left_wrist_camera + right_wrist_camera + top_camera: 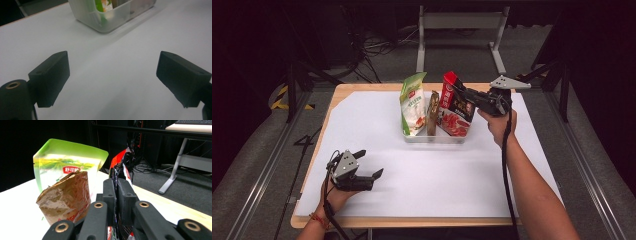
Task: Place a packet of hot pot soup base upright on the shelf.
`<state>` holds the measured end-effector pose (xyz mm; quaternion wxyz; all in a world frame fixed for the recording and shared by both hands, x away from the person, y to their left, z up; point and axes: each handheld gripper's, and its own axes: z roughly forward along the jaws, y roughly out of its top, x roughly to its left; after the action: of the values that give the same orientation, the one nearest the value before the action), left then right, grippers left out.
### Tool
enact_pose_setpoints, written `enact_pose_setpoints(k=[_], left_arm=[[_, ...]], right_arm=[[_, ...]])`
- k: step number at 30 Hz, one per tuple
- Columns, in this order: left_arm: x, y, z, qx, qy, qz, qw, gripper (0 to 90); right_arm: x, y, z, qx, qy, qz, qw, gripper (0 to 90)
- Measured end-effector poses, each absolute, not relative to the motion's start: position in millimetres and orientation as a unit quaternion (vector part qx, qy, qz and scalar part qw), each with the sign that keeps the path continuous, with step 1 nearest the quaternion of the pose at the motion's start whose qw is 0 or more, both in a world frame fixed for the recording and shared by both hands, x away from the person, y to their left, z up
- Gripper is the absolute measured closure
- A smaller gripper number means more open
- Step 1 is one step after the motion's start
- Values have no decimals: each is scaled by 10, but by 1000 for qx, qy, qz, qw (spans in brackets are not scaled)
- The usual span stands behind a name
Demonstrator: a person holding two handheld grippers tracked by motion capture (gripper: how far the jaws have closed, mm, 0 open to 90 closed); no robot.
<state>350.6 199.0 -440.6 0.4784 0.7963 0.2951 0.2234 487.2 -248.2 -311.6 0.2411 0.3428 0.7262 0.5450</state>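
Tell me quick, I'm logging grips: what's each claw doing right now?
Left claw: open, holding nothing, above the white table.
Right claw: closed on the red snack bag in the clear bin.

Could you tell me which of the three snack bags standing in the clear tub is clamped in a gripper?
The red bag: the right gripper pinches its top edge, unlike the green bag and brown bag.

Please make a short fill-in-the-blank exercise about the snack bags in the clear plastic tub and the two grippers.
1. The right gripper is shut on the top edge of the ____ snack bag.
2. The crinkled brown bag stands between the red bag and the ____ bag.
3. All three bags stand in the clear plastic tub on the ____ table sheet.
4. The left gripper has its jaws ____.

Missing words: red; green; white; open
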Motion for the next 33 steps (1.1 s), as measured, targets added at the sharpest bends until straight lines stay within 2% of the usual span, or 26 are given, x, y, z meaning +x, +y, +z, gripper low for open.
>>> enact_pose_setpoints(k=[13, 20, 33], left_arm=[[3505, 1989, -4405, 797, 294, 226, 477, 123], [3506, 1981, -4405, 798, 293, 227, 475, 122], [3512, 1959, -4412, 801, 292, 225, 472, 121]], right_arm=[[4800, -2481, -3076, 334, 738, 530, 251, 789], [4690, -2502, -3022, 327, 741, 524, 262, 710], [4517, -2631, -2963, 326, 740, 520, 275, 635]])
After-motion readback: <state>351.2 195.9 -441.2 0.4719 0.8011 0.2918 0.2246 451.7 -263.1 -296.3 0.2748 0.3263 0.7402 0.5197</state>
